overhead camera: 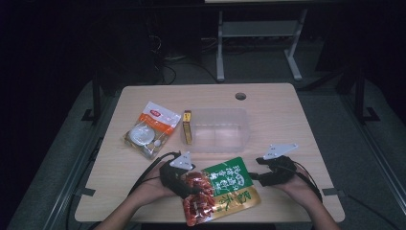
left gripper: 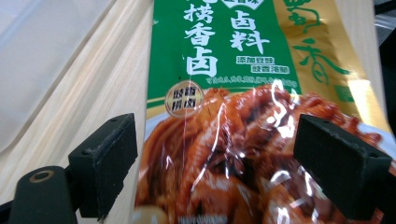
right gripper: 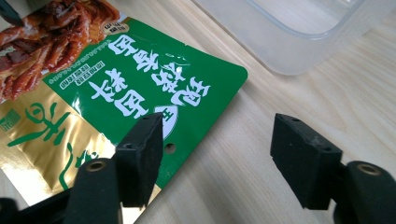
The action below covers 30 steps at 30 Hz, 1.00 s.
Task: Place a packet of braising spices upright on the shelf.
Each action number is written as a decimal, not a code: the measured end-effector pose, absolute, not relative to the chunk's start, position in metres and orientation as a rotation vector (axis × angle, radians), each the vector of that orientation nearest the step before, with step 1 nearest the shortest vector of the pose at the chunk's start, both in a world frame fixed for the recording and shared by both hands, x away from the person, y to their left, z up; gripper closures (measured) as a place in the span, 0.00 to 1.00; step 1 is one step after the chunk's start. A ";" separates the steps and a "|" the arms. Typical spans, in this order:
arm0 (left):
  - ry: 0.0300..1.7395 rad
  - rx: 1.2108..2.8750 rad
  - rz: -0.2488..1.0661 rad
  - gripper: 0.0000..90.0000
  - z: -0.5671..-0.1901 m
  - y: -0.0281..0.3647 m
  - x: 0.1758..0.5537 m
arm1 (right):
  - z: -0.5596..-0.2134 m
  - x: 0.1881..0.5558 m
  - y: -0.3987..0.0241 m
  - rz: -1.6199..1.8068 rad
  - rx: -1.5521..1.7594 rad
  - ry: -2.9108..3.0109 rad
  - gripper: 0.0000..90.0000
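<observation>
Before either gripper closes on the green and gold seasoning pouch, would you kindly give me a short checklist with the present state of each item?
1. Left gripper open, jaws either side of the green and gold seasoning pouch: ok.
2. Right gripper open: ok.
3. Right gripper lined up on the pouch: not ok; one jaw is over the pouch's green corner, the other over bare wooden table.
4. Clear plastic rectangular bin has room: ok, looks empty.
5. Path from pouch to bin free: ok; the small yellow box stands left of the bin, the orange and white packet farther left.
6. Pouch lifted off the table: cannot tell.
</observation>
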State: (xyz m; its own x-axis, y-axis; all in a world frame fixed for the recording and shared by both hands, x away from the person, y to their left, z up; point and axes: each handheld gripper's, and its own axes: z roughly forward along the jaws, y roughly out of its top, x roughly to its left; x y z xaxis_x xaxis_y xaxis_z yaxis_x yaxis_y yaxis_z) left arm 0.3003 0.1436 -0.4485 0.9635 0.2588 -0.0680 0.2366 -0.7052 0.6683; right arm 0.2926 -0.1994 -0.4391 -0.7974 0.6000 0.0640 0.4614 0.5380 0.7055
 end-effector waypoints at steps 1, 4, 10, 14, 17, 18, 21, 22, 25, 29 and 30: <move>0.344 2.383 0.038 0.14 -0.451 0.141 0.301 | -0.439 0.292 -0.200 1.109 0.907 2.585 0.36; 0.343 2.405 0.025 0.14 -0.457 0.138 0.303 | -0.440 0.292 -0.201 1.105 0.905 2.584 0.34; 0.363 2.410 0.009 0.14 -0.464 0.137 0.304 | -0.440 0.292 -0.203 1.096 0.905 2.583 0.32; 0.364 2.400 0.010 0.14 -0.466 0.138 0.305 | -0.441 0.292 -0.204 1.099 0.908 2.586 0.32; 0.361 2.397 0.015 0.14 -0.467 0.139 0.305 | -0.440 0.292 -0.205 1.098 0.902 2.587 0.32; 0.353 2.392 0.019 0.14 -0.467 0.138 0.305 | -0.440 0.292 -0.205 1.098 0.901 2.587 0.32; 0.343 2.395 0.034 0.16 -0.467 0.139 0.303 | -0.440 0.292 -0.206 1.103 0.902 2.579 0.32; 0.343 2.396 0.035 0.20 -0.466 0.139 0.302 | -0.440 0.292 -0.206 1.106 0.904 2.578 0.32; 0.333 2.405 0.043 0.31 -0.464 0.141 0.302 | -0.440 0.292 -0.206 1.104 0.900 2.576 0.32; 0.307 2.417 0.057 0.48 -0.462 0.139 0.298 | -0.439 0.292 -0.207 1.110 0.902 2.572 0.32; 0.290 2.422 0.057 0.57 -0.461 0.139 0.297 | -0.438 0.292 -0.207 1.113 0.901 2.573 0.32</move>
State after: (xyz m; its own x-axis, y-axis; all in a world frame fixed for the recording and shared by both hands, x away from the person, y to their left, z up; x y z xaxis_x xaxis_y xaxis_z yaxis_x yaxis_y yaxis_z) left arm 0.2969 0.1390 -0.4611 0.9741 0.2232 -0.0360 0.1932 -0.7390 0.6454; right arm 0.2923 -0.2067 -0.4383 -0.7951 0.6037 0.0582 0.4557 0.5313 0.7142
